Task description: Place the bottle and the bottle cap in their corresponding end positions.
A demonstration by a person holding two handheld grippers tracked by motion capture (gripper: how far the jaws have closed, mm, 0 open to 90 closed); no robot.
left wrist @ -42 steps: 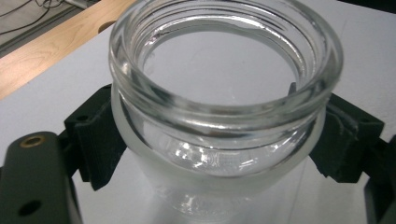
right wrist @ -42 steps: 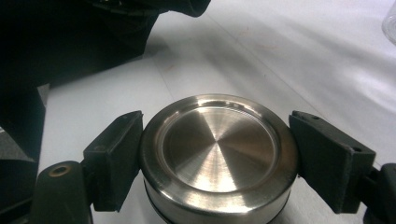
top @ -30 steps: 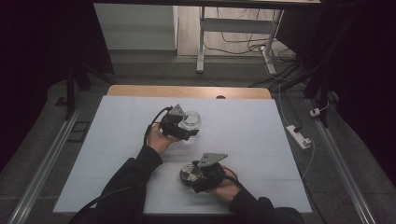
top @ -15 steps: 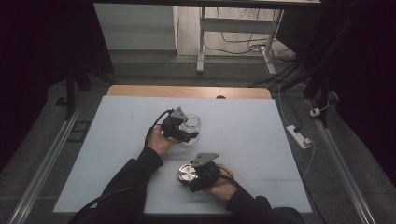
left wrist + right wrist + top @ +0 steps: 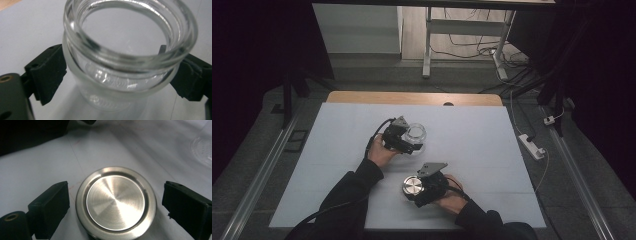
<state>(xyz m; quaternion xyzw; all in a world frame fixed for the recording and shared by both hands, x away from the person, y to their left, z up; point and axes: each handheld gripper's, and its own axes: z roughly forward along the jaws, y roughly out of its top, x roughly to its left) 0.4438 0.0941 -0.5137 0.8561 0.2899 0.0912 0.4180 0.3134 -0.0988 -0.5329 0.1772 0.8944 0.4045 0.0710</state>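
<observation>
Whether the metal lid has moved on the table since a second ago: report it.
No. The metal lid lies as far from the near edge of the white table as before, with no clear shift either way.

White table (image 5: 337,165): glass jar (image 5: 415,134) upright, metal lid (image 5: 413,187) flat, apart.

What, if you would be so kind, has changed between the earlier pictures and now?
Both grippers' jaws have just been opening: the left gripper has let go of the glass jar, the right gripper of the metal lid. Each thing stands between its open jaws. Jar, lid and hands kept their places on the table.
</observation>
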